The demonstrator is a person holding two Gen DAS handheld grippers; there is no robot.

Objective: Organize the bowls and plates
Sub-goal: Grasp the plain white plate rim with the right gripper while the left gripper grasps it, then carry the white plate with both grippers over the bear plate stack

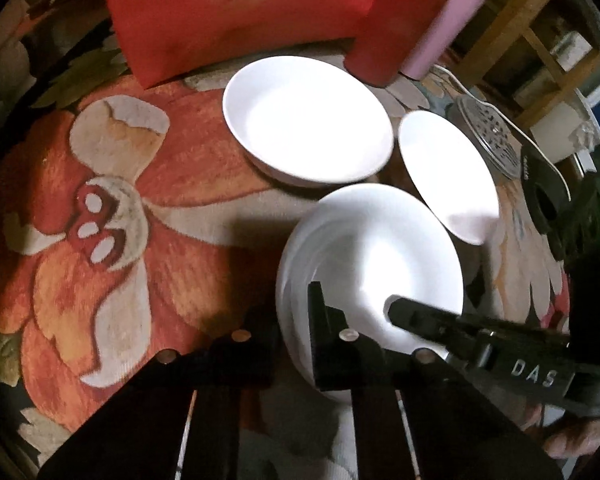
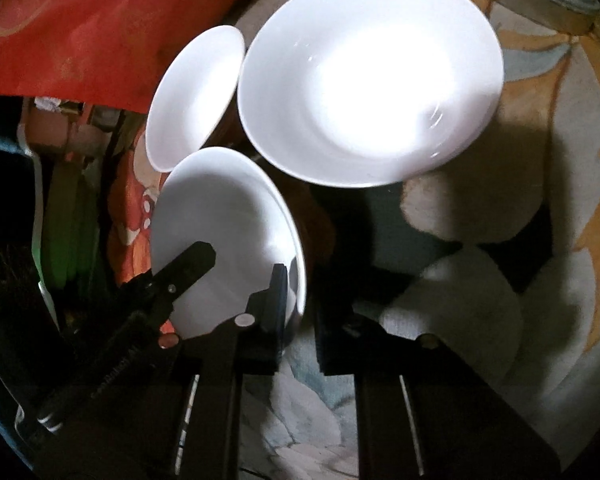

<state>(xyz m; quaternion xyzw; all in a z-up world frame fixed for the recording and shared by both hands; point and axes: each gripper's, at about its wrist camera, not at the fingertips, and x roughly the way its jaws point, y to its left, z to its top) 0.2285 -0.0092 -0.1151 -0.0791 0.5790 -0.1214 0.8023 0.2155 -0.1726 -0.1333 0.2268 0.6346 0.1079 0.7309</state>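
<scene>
I have the near bowl (image 1: 370,264) straddled at its rim by both grippers on the flower-print tablecloth (image 1: 112,208). It looks like more than one bowl nested, judging by the doubled rim on its left side, though blur makes that uncertain. My left gripper (image 1: 288,320) stands with jaws wide, one finger inside the bowl and one outside its left wall, not yet closed on it. My right gripper (image 2: 300,312) also stands wide across the opposite rim, one finger inside, the other out over the cloth.

Beyond it toward the far edge of the table sits the large shallow bowl (image 1: 308,120), and just right of that a small plate (image 1: 448,176), near but apart from each other. Behind them stand a red bag (image 1: 236,12), a red cylinder (image 1: 404,20) and a pink bottle (image 1: 456,12); a perforated metal disc (image 1: 492,136) lies near the right edge.

My worry: the glazed rim is slick, and if either jaw closes unevenly the bowl could tip or skid into the small plate. Two grippers pulling opposite rims could also twist it loose.

The only writing I can read is "DAS" on the right gripper's body.
</scene>
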